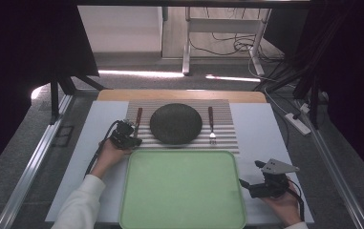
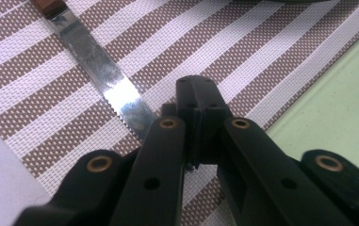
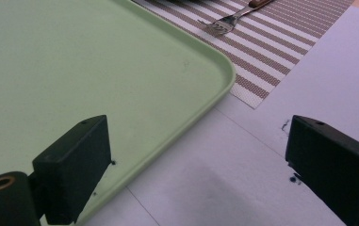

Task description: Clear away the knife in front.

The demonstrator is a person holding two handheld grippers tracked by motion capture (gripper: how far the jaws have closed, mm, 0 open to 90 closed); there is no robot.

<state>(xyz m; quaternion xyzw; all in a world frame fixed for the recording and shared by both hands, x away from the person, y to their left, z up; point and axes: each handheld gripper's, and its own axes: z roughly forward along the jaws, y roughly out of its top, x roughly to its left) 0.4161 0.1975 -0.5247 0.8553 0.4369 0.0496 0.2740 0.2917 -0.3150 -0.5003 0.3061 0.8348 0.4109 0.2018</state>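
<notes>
Knife [image 2: 102, 80]: lying on the striped mat [image 2: 271, 52], left of the dark plate [image 1: 176, 123].
Left gripper [image 2: 193, 101]: I see it pinched shut, empty, beside the blade tip.
Right gripper [image 3: 200, 155]: wide, idle by the green tray [image 3: 97, 61].
Handling: I judge it stiff, thin, slippery; take the wooden handle.
</notes>
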